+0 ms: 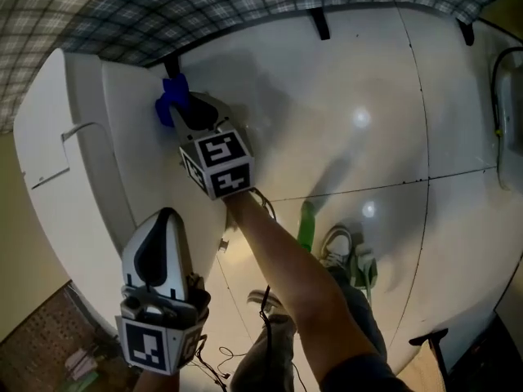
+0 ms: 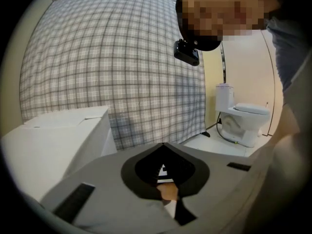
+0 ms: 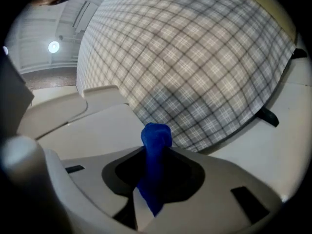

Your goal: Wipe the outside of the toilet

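A white toilet [image 2: 242,121] stands far off on the white floor, seen only in the left gripper view, with a black hose at its base. My right gripper [image 1: 178,109] is shut on a bunched blue cloth [image 1: 172,98], and holds it low near the plaid curtain [image 1: 163,15]. In the right gripper view the blue cloth [image 3: 155,150] sticks up from between the shut jaws of the right gripper [image 3: 156,155]. My left gripper [image 1: 166,216] hangs lower left, shut with nothing in it; the left gripper [image 2: 165,147] points towards the curtain.
A white box-like unit [image 1: 69,137] stands at the left beside the curtain. Black frame feet [image 1: 320,24] rest on the white floor [image 1: 368,96]. The person's shoes [image 1: 347,256] and loose cables [image 1: 265,305] are below me. A brown mat [image 1: 49,333] lies bottom left.
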Demonstrator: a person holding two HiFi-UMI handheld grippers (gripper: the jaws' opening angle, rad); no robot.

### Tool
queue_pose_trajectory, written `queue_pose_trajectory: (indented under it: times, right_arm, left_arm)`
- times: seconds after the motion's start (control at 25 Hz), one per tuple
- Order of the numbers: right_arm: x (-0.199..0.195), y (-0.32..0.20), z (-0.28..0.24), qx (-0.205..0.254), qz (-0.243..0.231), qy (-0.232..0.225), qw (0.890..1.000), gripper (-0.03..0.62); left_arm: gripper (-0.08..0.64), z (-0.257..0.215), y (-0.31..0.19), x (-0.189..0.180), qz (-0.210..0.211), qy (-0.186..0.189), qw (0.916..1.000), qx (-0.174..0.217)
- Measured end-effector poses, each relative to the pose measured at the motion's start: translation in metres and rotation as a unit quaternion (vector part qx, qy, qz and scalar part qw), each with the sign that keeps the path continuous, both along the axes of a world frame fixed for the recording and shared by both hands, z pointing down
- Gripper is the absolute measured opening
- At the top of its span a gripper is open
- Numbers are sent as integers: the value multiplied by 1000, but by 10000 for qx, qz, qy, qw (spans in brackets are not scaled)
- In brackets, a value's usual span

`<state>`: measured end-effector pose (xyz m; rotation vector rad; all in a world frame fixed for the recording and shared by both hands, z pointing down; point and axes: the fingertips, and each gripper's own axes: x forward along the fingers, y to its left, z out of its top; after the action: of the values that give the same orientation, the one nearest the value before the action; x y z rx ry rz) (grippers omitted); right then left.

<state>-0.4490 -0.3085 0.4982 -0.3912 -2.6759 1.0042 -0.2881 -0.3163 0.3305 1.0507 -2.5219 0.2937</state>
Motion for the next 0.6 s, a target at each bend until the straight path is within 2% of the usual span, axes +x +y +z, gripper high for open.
queue_pose_trajectory:
  times: [0.12, 0.24, 0.4, 0.6]
  right_arm:
    - [-7, 7, 28, -36, -155, 155, 9998, 98]
    - [15, 20, 45, -86, -330, 232, 9992, 98]
    - [77, 40, 61, -332, -378, 512, 9974, 98]
    - [186, 79, 64, -673, -134, 964, 9930, 98]
  left_arm:
    - [11, 19, -4, -6, 64, -23, 9999, -95]
    - [11, 38, -2, -4, 15, -118, 9997, -216]
    - [11, 60, 7, 13, 18, 29, 9993, -370]
    - [11, 69, 27, 49, -40, 183, 9991, -389]
